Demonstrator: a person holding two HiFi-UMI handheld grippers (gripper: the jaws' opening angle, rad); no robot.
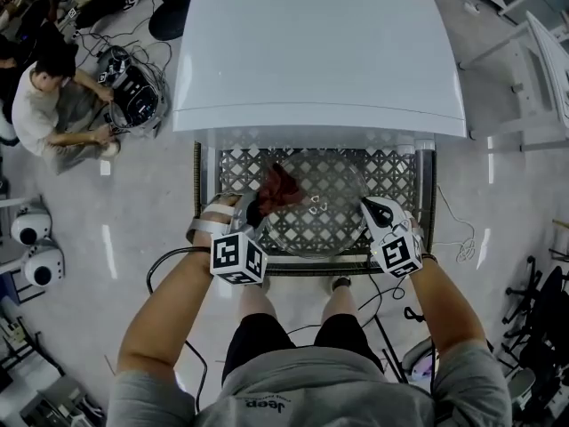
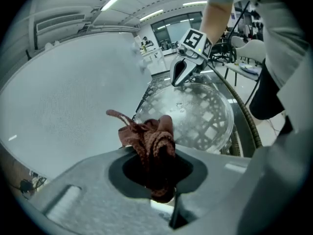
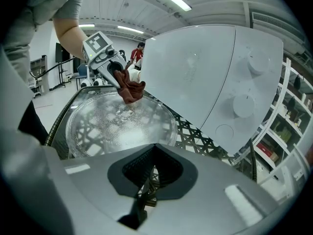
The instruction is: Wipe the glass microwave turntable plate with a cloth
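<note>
Looking steeply down, both bare forearms reached forward and angled inward, the left forearm (image 1: 164, 310) and right forearm (image 1: 444, 310) each ending in a gripper over the near edge of a metal lattice rack (image 1: 400, 172).

The left gripper (image 2: 157, 175) was clamped tight on a bunched-up reddish-brown cloth (image 2: 150, 140). The fabric filled the gap between the jaws and spilled out the front, with its loose end draped onto the left part of the glass plate (image 1: 316, 225).

The right gripper (image 3: 145, 180) had its jaws pressed together, and all I could see through the notch was the lattice. Its tip sat right at the plate's right rim, though I honestly couldn't say if it was pinching the glass.

The plate itself was round and clear, lying flat on the rack, with the lattice showing through and droplets or smears speckled across it.

Just behind the rack stood a big white appliance (image 1: 320, 52) with round knobs on its side. Way off on the floor to the left, a person (image 1: 49, 105) sat among cables.
</note>
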